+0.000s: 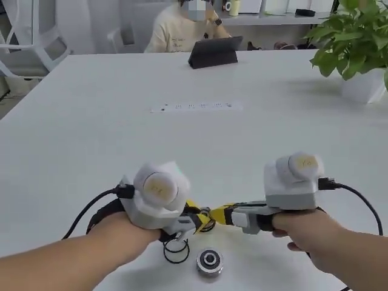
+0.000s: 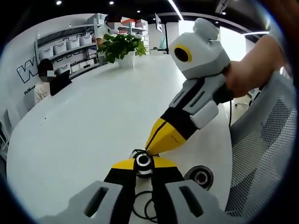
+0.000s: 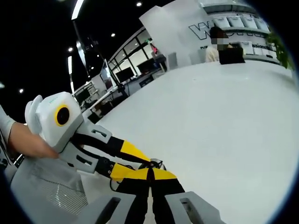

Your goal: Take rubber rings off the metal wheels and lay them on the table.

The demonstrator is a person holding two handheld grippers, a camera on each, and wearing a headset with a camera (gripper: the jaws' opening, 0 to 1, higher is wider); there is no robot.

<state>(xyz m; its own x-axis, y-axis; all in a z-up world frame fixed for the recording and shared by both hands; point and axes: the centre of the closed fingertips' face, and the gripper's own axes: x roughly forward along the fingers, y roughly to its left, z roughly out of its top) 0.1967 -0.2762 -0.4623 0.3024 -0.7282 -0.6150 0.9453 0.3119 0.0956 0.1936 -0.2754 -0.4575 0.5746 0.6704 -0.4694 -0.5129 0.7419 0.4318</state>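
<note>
The left hand-held gripper [image 2: 143,169] is clamping a small silver metal wheel [image 2: 143,160] between its yellow jaw tips, holding it just above the white bench [image 1: 182,139] close to the person. The right hand-held gripper [image 3: 149,176] is meeting it nose to nose. Its jaws are pressing together at the wheel's rim, where a thin black rubber ring [image 2: 135,153] is sitting. Whether a bit of that ring is nipped between them is too small to tell.

A loose black rubber ring [image 1: 176,250] is lying flat on the bench under the left hand-held gripper, and a second metal wheel [image 1: 210,261] is resting just beside it.

The ring is probably going to feel light, soft and stretchy, clinging in its groove and springing back if it slips. The best hold looks like a small pinch on the outer edge of the ring alone, clear of the metal, then rolling it sideways over the rim. The wheel is likely to be hard, smooth and rather slippery, so gripping it across its flat faces should steady it while the ring is being peeled.
</note>
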